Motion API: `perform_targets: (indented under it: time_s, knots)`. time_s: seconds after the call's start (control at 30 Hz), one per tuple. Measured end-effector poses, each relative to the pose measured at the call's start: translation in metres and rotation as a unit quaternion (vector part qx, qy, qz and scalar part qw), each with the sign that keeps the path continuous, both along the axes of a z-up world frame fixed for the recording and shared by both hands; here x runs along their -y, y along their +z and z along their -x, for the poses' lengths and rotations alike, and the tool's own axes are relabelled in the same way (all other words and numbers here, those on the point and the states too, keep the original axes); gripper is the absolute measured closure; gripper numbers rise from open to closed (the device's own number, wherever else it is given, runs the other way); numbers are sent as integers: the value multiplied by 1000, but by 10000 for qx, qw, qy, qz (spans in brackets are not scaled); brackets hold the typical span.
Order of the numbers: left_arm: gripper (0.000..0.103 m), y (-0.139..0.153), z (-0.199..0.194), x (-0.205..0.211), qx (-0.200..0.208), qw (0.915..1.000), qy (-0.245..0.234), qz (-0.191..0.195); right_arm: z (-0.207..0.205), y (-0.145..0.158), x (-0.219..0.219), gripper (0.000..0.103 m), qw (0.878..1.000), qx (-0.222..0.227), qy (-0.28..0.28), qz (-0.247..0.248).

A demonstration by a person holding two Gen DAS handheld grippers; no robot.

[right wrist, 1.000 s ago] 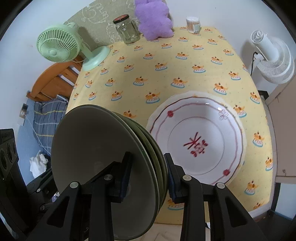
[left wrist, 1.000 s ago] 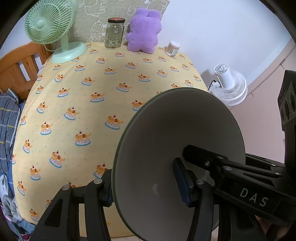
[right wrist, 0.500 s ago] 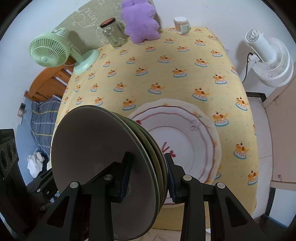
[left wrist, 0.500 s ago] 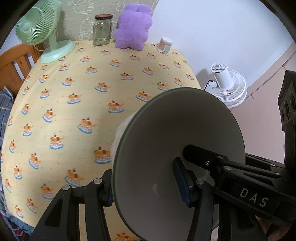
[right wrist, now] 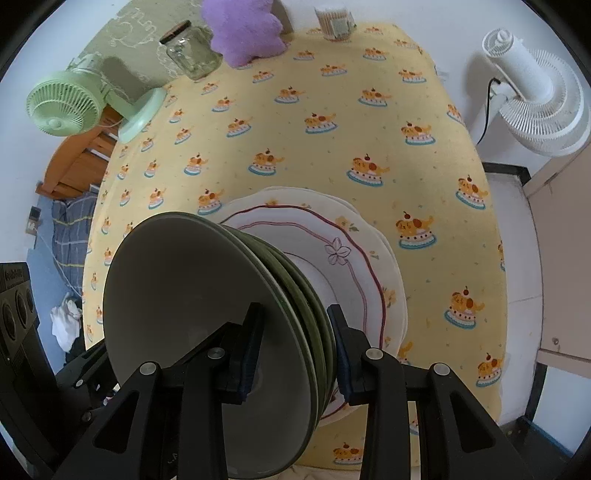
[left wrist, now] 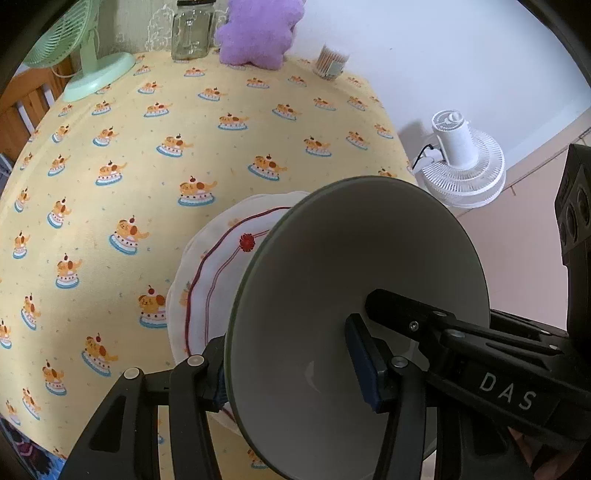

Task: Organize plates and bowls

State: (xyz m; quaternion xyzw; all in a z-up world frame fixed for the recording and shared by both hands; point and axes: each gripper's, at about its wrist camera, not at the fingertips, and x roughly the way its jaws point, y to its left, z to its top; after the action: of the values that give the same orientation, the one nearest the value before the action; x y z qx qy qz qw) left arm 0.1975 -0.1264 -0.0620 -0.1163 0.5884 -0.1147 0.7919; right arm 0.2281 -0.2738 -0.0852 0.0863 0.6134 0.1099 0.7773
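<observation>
Both claws, pinching green plates (right wrist: pixel 207 332), now overhang white plate's (right wrist: pixel 354 236) rim.

Stacked green bowls (right wrist: pixel 229 314) on edge, perhaps four, above white red-trimmed plate (right wrist: pixel 354 258)

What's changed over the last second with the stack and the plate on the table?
Both hand-held grippers carried the stack of green bowls forward and down, over the white red-rimmed plate, which now lies partly under it. Nothing was gripped or released: the left hand-held gripper and right hand-held gripper stay clamped on the stack. Plate, jar and plush toy stayed put.
</observation>
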Motion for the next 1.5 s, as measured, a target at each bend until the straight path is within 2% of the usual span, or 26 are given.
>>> perform_targets:
  time_s: [0.2, 0.6, 0.73, 0.77, 0.9, 1.0, 1.17, 1.3, 1.4, 1.5]
  knots:
    - [50, -5, -9, 2, 0, 10000, 29, -62, -11, -8, 2, 65, 9999, -104, 21, -5]
    - [50, -6, -13, 4, 20, 9998, 126, -146, -16, -8, 1, 64, 9999, 112, 98, -34]
    - [44, -4, -6, 7, 39, 9993, 206, -319, -13, -9, 2, 64, 9997, 154, 176, 17]
    - [41, -4, -4, 7, 28, 9990, 234, -372, -11, -10, 3, 62, 9997, 146, 181, 12]
    - [36, 4, 8, 9, 73, 9982, 250, -531, -1, -9, 10, 41, 9997, 213, 115, 92]
    - [27, 15, 16, 7, 265, 9974, 211, -632, 11, 3, 11, 31, 9985, 494, 47, 227]
    - [19, 34, 27, -2, 666, 9954, 32, -693, 30, 27, 6, 28, 9941, 972, -179, 443]
    - [18, 50, 37, -15, 1065, 9910, -115, -797, 49, 46, -6, 27, 9871, 1380, -404, 705]
    - [18, 62, 50, -31, 1431, 9846, -141, -990, 66, 59, -25, 27, 9790, 1687, -642, 948]
    - [18, 68, 60, -49, 1632, 9810, -143, -1041, 82, 66, -42, 27, 9725, 1909, -770, 1085]
